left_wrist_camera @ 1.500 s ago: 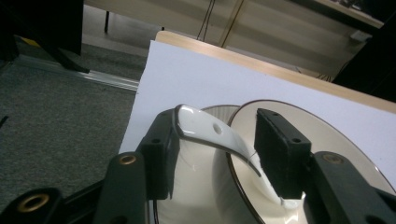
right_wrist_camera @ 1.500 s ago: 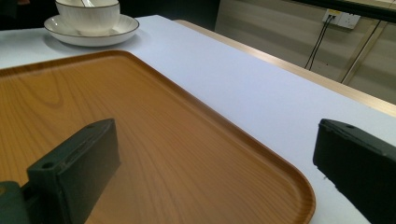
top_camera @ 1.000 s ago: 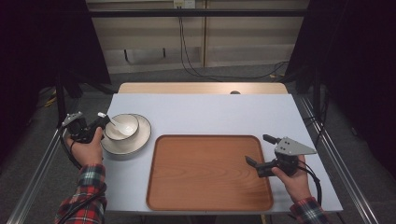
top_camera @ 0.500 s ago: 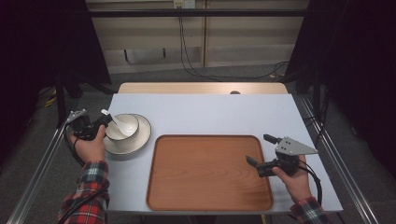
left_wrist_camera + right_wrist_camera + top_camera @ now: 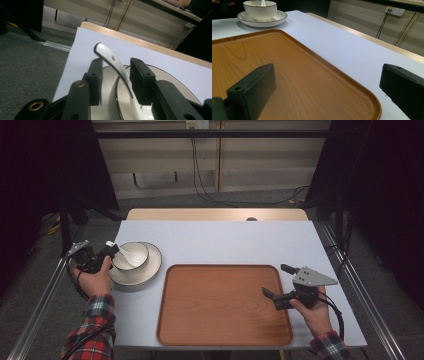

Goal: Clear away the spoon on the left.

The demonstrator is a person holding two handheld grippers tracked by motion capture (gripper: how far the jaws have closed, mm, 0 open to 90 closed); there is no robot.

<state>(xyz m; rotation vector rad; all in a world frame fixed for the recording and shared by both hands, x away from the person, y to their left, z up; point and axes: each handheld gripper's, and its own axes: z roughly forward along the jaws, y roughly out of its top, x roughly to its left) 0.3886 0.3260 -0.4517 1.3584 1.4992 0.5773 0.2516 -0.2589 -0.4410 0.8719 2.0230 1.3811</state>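
A wooden tray lies on the pale worktop and serves as the landmark here. Just off the tray's far left corner sits a white plate with a white bowl standing on it. A white spoon rests in the bowl, its handle rising over the rim on the side away from the tray.

The left gripper is held at that side of the bowl, in a hand with a plaid sleeve. In the left gripper view, its fingers stand either side of the spoon's handle. The handle lies against the inner face of the one on the right of that view, with a gap to the other, so they are spread around it rather than pinching it.

The right gripper is held over the tray's right edge, in the other hand. In the right gripper view its fingers are spread wide with nothing between them, one above the tray's surface and the other above the bare worktop just beyond the rim. The plate and bowl show far off past the tray's far corner.
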